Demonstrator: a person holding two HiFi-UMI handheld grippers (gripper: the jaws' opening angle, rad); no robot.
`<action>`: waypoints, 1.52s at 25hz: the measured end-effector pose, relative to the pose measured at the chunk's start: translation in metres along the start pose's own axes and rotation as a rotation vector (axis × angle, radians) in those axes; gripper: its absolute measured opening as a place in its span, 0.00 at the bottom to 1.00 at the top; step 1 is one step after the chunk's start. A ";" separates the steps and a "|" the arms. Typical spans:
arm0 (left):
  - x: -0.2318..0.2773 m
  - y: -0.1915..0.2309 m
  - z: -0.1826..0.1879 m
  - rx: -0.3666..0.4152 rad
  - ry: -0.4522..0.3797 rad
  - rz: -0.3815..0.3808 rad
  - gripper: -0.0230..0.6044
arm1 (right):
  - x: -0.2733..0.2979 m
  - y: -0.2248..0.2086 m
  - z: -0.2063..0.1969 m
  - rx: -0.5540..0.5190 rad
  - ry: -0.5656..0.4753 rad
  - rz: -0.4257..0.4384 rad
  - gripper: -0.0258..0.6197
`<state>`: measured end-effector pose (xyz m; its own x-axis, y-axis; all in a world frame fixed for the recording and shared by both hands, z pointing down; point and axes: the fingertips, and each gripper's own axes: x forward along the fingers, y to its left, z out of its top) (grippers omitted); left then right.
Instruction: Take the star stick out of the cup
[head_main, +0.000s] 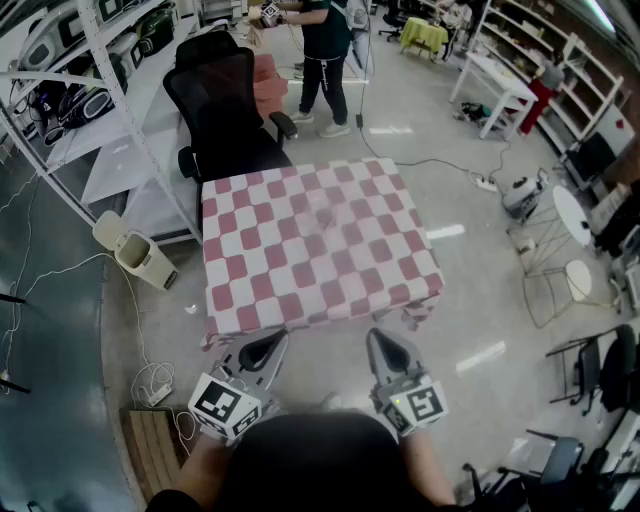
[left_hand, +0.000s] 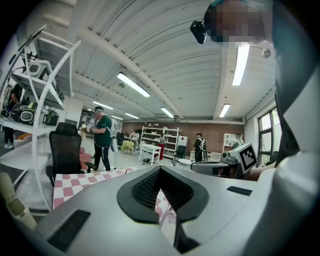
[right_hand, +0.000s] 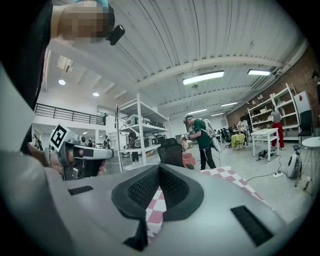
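Left gripper (head_main: 268, 347) and right gripper (head_main: 386, 347) hang side by side just short of the checkered desk (head_main: 312, 250), both sets of jaws closed, gripping nothing.

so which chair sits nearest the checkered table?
The black high-backed office chair at the table's far-left corner. The white wire-frame chair and black chair on the right stand out on open floor.

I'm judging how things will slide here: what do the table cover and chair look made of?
Table cover: looks like soft cloth, matte, pink-and-white checks; its edges drape and wrinkle. Chair: black and matte, the back probably mesh fabric, though it is too far away to confirm.
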<state>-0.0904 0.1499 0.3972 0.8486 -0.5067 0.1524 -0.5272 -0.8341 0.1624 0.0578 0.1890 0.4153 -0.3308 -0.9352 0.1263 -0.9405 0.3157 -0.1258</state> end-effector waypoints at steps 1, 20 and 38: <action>0.003 -0.003 0.001 -0.010 -0.004 0.005 0.10 | -0.002 -0.003 0.000 0.002 0.003 0.001 0.07; 0.067 -0.059 -0.006 -0.034 0.007 0.050 0.10 | -0.037 -0.074 0.004 -0.063 -0.036 0.080 0.07; 0.115 0.056 -0.002 -0.073 0.025 0.029 0.10 | 0.066 -0.090 0.000 -0.089 0.052 0.014 0.07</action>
<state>-0.0227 0.0456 0.4256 0.8319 -0.5242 0.1822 -0.5544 -0.8003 0.2283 0.1206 0.0985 0.4351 -0.3458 -0.9215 0.1766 -0.9380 0.3442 -0.0405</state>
